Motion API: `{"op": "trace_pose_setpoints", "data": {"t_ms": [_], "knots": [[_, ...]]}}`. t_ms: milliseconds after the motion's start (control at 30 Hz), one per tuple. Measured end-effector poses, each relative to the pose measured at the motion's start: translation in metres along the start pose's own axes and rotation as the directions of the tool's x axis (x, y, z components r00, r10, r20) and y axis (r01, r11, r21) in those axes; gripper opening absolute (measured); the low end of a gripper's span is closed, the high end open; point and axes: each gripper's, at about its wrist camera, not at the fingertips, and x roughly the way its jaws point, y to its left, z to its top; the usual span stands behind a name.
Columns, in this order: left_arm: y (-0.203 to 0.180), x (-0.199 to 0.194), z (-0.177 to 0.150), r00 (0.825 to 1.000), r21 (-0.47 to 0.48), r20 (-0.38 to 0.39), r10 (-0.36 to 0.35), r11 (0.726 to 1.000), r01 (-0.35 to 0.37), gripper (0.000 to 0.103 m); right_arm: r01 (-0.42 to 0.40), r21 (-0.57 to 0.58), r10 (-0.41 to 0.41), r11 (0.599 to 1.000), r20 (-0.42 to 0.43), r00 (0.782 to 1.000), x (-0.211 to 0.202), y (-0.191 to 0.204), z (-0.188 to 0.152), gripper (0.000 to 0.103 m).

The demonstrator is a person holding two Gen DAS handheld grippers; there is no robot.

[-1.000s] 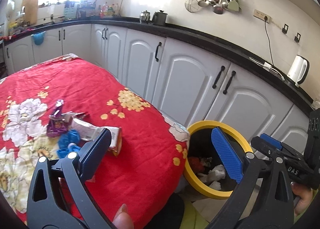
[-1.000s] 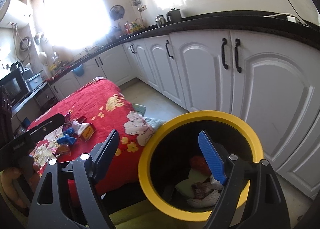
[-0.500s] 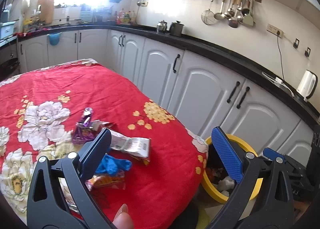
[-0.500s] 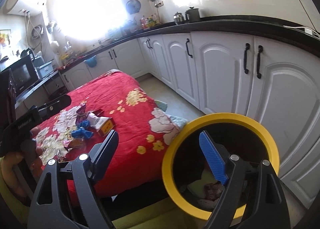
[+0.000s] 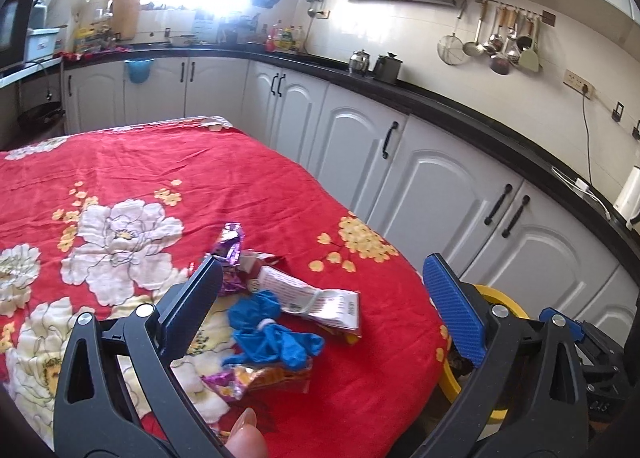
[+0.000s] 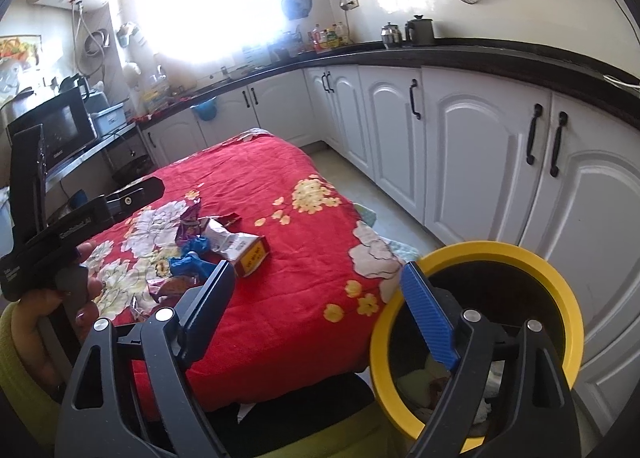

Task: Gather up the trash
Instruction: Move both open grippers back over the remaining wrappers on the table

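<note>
Left wrist view first: my left gripper (image 5: 320,298) is released, jaws wide apart with nothing between them, hovering above the small heap of trash on the bench under its red flowered cloth (image 5: 140,178). I can pick out a crumpled blue glove (image 5: 268,332), a flattened white printed packet (image 5: 316,298), a purple foil wrapper (image 5: 232,248) and an orange-purple foil wrapper (image 5: 264,376) nearest me, all touching or overlapping near the bench's right edge. I judge this the start of another pick: both grippers empty and facing the heap. The yellow-rimmed black bin (image 5: 504,300) shows just past that edge, mostly hidden behind my blue pad

Right wrist view: my right gripper (image 6: 316,298) is also released and empty, its open jaws framing the red cloth's hanging edge and the bin's rim (image 6: 560,298). The bin stands on the floor just beside the bench and already holds some scraps. The heap lies up and left of this gripper, near the left gripper's body (image 6: 80,218). Next I'd lower one gripper onto a single piece, likely the glove on top, close on it without snagging the cloth, then carry it to the bin
</note>
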Motion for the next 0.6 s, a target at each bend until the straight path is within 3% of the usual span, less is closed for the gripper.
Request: {"op": "trace_pose_setpoints", "data": {"t_ms": [600], "knots": [[0.053,0.018,0.002,0.996,-0.055,-0.038,0.085,0.995,-0.087,0.092,-0.069,-0.128,0.058,0.989,-0.091,0.994,0.067,0.047,0.021,0.083]]}}
